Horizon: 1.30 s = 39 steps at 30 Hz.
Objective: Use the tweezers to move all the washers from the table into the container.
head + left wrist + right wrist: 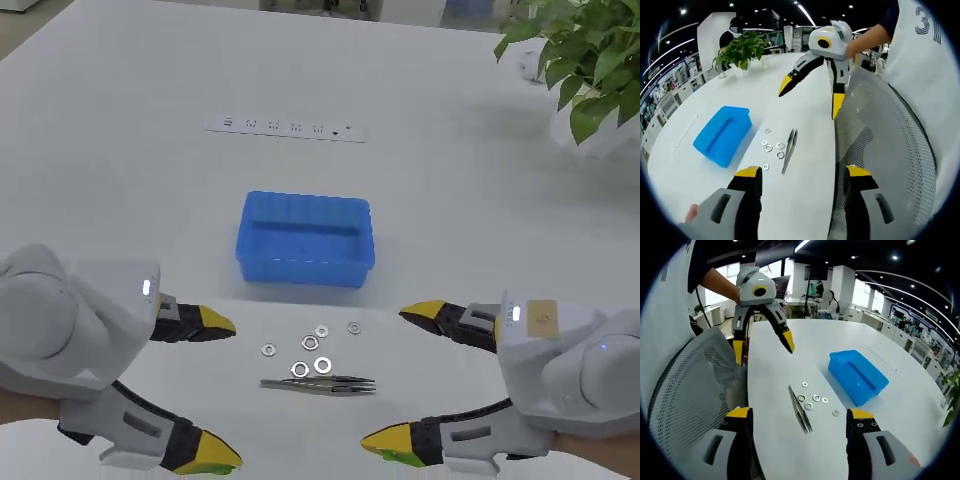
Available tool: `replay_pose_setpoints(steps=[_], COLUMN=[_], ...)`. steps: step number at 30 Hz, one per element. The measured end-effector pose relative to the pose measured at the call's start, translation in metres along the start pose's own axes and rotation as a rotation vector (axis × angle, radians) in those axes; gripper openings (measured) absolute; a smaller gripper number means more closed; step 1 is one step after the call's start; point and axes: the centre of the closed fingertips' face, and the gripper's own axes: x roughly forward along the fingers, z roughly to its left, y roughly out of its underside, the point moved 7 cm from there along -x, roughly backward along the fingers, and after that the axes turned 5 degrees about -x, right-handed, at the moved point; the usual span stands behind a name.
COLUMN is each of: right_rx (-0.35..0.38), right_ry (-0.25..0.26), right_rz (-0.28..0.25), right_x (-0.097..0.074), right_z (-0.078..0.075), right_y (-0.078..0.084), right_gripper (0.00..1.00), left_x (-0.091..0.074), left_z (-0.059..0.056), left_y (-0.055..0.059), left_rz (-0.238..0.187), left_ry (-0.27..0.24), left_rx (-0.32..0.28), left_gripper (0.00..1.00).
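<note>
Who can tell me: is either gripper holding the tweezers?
No: the tweezers lie on the table beside the washers, with the left gripper and right gripper open and apart from them.

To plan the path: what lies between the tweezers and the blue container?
Six loose washers lie scattered there, nearer the tweezers than the blue container. The head view shows this.

Tweezers (pixel 318 384) lie just beside the washers (pixel 310 343), blue container (pixel 305 240) beyond.
</note>
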Motion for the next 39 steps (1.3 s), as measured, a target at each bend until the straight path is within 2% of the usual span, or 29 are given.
replay_pose_setpoints(steps=[7,12,17,23,26,28,32,36,37,39], right_rx=[-0.024,-0.018,0.012,0.015,-0.015,-0.031,-0.046,-0.047,-0.046,-0.042], right_ry=[-0.038,-0.085,-0.115,-0.155,-0.188,-0.203,-0.239,-0.252,-0.253,-0.27], right_rz=[0.036,0.086,0.119,0.156,0.191,0.212,0.245,0.252,0.251,0.258], right_x=[0.011,0.023,0.033,0.045,0.052,0.058,0.067,0.073,0.074,0.076], right_z=[-0.002,-0.006,-0.011,-0.011,-0.01,-0.01,-0.012,-0.014,-0.014,-0.015], right_y=[0.001,0.007,0.012,0.014,0.016,0.018,0.021,0.021,0.021,0.023], right_gripper=[0.68,0.6,0.53,0.44,0.37,0.34,0.3,0.27,0.27,0.25], left_x=[0.008,0.019,0.029,0.038,0.044,0.047,0.053,0.059,0.061,0.064], left_z=[0.007,0.015,0.022,0.028,0.034,0.036,0.039,0.042,0.044,0.044], left_y=[0.001,0.006,0.01,0.013,0.014,0.014,0.015,0.019,0.02,0.019], left_rz=[0.013,0.081,0.122,0.134,0.141,0.14,0.154,0.186,0.191,0.178], left_ry=[0.01,0.031,0.043,0.06,0.056,0.053,0.071,0.091,0.079,0.084], left_rx=[-0.008,0.044,0.063,0.026,0.013,0.017,0.038,0.062,0.078,0.057], left_gripper=[0.6,0.59,0.5,0.45,0.38,0.32,0.3,0.28,0.28,0.28])
